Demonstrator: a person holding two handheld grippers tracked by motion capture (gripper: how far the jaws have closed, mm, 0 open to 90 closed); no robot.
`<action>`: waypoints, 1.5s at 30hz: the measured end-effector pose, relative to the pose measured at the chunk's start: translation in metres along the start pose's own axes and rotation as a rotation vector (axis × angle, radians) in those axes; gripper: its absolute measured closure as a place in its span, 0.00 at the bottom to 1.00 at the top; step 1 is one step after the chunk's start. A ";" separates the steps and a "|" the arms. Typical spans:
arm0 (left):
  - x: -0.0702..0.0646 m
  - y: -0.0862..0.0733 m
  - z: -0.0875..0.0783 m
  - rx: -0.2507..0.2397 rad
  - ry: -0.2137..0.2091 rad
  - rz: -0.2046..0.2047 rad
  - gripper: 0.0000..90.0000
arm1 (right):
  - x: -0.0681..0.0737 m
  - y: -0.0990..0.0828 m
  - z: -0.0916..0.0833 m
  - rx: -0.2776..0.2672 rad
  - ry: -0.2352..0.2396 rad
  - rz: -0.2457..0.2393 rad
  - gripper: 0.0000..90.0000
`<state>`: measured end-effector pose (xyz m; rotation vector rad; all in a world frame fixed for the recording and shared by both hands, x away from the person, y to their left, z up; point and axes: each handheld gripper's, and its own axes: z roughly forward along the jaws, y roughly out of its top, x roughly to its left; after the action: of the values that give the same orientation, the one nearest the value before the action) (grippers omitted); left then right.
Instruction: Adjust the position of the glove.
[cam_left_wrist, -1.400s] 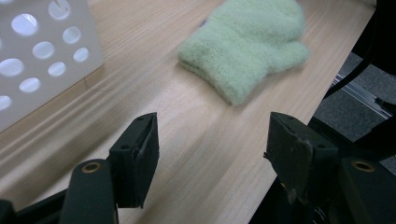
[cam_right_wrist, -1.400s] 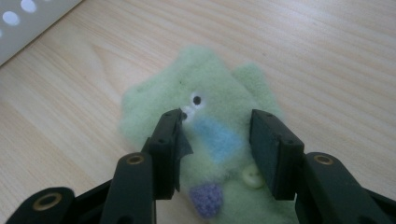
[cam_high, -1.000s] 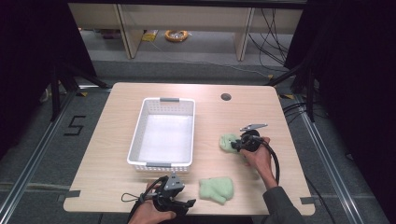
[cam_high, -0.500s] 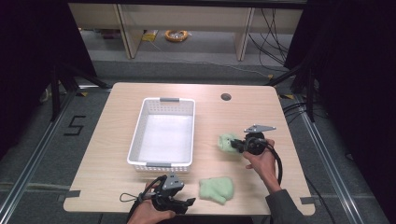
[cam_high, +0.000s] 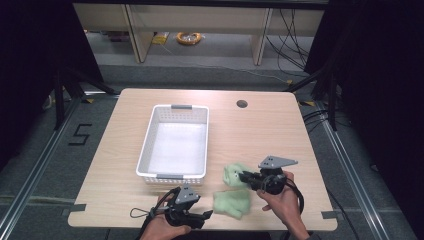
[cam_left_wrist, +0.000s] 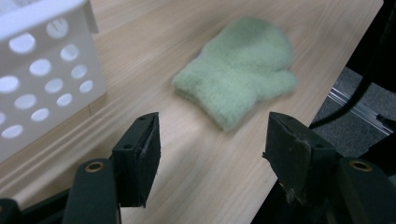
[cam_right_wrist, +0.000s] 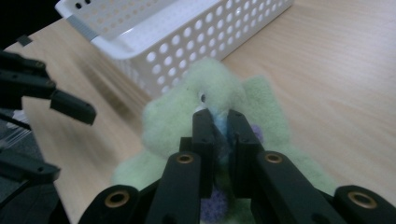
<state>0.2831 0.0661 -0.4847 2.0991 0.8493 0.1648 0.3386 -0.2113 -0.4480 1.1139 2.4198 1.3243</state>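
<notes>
The right gripper (cam_right_wrist: 219, 126) pinches one fluffy pale green fleece mitten (cam_right_wrist: 205, 93); the left gripper (cam_left_wrist: 212, 154), wide open and empty, faces a second fuzzy green mitten (cam_left_wrist: 240, 70).

The bench (cam_high: 125, 200) is seen from above and behind, facing forward and down; each hand-held gripper's camera is aimed close along the jaws, the basket (cam_high: 172, 145) and mitten (cam_left_wrist: 238, 70) being shared.

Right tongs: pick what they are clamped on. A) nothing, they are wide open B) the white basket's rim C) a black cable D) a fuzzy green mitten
D: in the right gripper view the right tongs are pinched shut on the fuzzy green mitten, beside the white basket.
</notes>
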 end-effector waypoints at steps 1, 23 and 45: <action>-0.002 0.002 0.001 -0.010 -0.002 0.008 0.39 | 0.002 -0.002 0.000 0.010 0.008 0.002 0.93; -0.009 0.019 0.023 -0.063 -0.041 0.007 0.68 | 0.039 -0.024 0.009 0.043 0.083 -0.006 0.93; 0.011 0.027 0.019 -0.045 -0.041 -0.013 0.81 | 0.043 -0.051 0.016 0.064 0.037 0.091 0.75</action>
<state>0.3133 0.0492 -0.4787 2.0478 0.8270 0.1322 0.2884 -0.1881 -0.4893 1.2403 2.4817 1.3134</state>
